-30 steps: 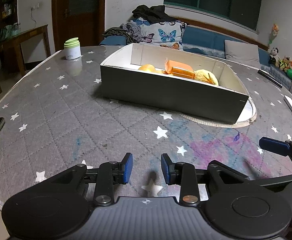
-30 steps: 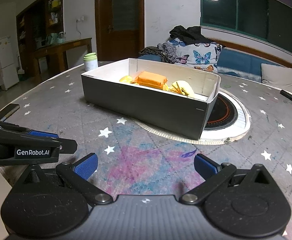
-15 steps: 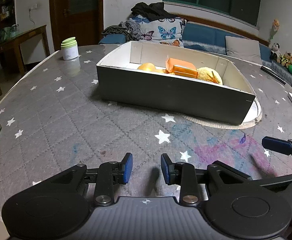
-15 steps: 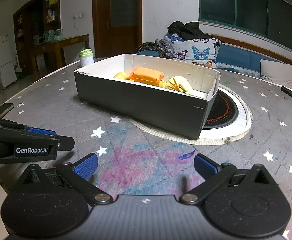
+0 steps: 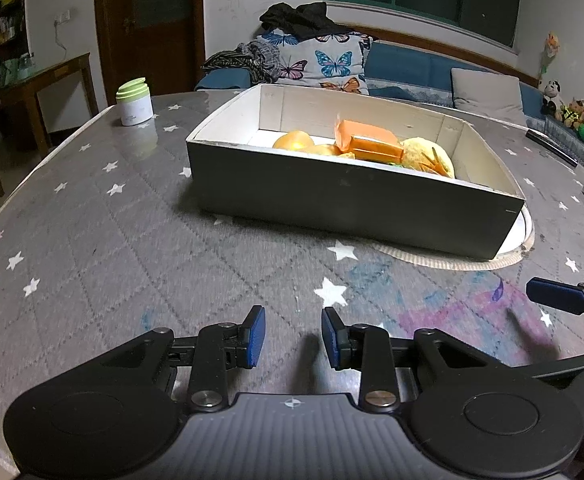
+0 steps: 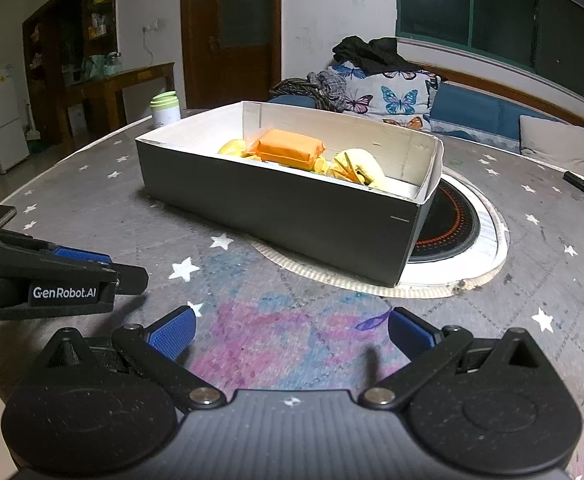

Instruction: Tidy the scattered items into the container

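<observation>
My left tongs (image 5: 293,334) hung low over the worktop (image 5: 103,240), blue ribbed pads w/ only a narrow gap, nothing btwn them. My right tongs (image 6: 290,330) were spread wide, also empty, above a pink-purple smudge on the grey quilted, star-printed cover. The container (image 6: 275,208), a rectangular cardboard box, dark outside & pale inside, sat partly over a round white-rimmed hob (image 6: 456,224). Inside it: an orange wrapped packet (image 5: 372,140) on top, rounded orange fruit (image 5: 292,141) beside it, a soft yellow lump (image 5: 428,154) toward the right end. White jar w/ green lid (image 5: 133,102) stood well apart at the far left.
</observation>
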